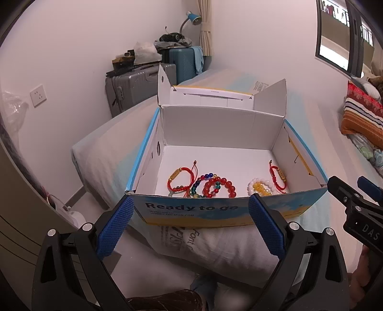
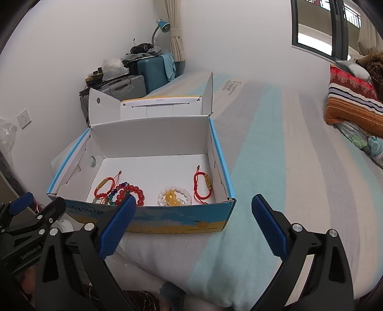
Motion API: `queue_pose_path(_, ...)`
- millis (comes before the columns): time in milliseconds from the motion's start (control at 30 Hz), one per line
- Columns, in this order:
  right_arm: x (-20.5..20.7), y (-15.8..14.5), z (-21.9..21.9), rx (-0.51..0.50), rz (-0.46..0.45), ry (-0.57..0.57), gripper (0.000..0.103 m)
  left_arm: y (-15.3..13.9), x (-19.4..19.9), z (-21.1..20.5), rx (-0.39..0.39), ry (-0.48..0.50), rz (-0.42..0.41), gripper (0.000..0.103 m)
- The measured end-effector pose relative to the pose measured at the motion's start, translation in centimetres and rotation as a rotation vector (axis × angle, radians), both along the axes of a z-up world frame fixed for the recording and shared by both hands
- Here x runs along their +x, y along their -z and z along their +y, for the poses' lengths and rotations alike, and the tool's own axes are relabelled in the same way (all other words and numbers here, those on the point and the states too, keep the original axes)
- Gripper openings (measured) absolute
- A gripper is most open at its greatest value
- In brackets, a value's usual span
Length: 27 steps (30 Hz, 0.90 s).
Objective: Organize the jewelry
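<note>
An open cardboard box (image 1: 215, 210) (image 2: 182, 219) with a blue and yellow outside sits on the bed, lid flaps up. Inside lie several bracelets: a red cord bracelet with a gold tube (image 1: 180, 178) (image 2: 104, 186), a red bead bracelet (image 1: 220, 187) (image 2: 134, 191), a multicolour bead bracelet (image 1: 199, 183), a white and yellow bead bracelet (image 1: 259, 187) (image 2: 174, 196), and a second red cord bracelet (image 1: 278, 178) (image 2: 203, 185) at the right. My left gripper (image 1: 191, 227) is open and empty, just before the box's front wall. My right gripper (image 2: 194, 222) is open and empty, near the box's front right corner.
The bed has a striped white, blue and grey cover (image 2: 287, 167). Suitcases (image 1: 134, 86) with clutter and a blue lamp (image 1: 192, 19) stand against the far wall. Striped pillows (image 2: 354, 105) lie at the right. A wall socket (image 1: 38, 95) is at the left.
</note>
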State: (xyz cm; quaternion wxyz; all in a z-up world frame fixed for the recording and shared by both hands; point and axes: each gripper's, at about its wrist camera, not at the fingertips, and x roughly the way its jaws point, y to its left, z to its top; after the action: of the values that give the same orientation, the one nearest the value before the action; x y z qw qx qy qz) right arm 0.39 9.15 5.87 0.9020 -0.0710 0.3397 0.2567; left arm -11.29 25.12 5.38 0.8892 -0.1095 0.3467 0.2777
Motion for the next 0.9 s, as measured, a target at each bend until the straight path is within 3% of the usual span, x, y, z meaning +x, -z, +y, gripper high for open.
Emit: queue_pose_path(900, -0.01, 0.61, 0.68, -0.019, 0.005, -0.011, 0.093, 0.05, 0.18, 0.41, -0.02, -0.003, -0.001, 0.097)
